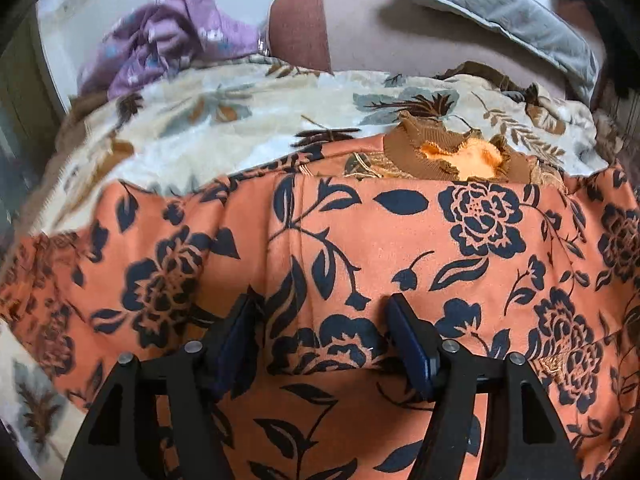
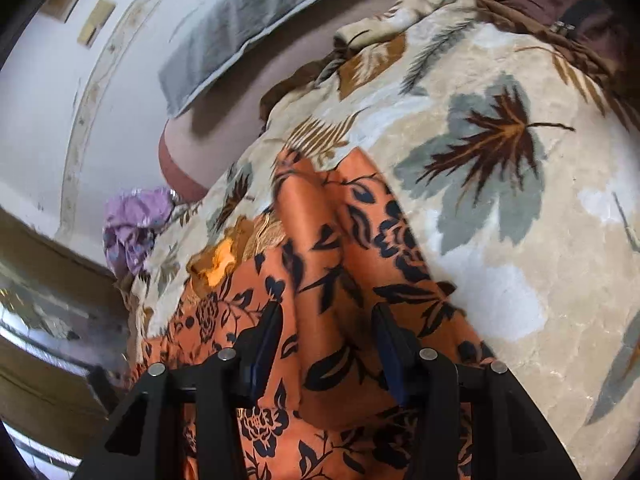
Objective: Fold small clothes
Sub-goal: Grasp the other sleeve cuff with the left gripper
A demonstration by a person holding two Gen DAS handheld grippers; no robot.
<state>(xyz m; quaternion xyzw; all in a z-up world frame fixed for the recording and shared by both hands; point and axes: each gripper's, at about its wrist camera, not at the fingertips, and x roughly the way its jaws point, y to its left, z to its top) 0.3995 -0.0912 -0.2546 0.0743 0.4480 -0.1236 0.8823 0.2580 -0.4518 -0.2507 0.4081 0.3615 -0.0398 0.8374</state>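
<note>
The left gripper sits low over the orange garment, its two blue-padded fingers spread wide with cloth lying flat between them; no fabric is pinched. The right gripper is likewise spread wide, and a raised ridge of the orange garment runs between its fingers without being clamped. The garment, printed with dark navy flowers and leaves, lies spread on a cream blanket patterned with grey and brown leaves. At the far edge of the garment, a brown ribbed collar shows a bright orange lining. Beyond the blanket, a crumpled purple cloth lies at the left, beside a brown-and-pink cushion. A grey pillow lies farthest back, at the right.
</note>
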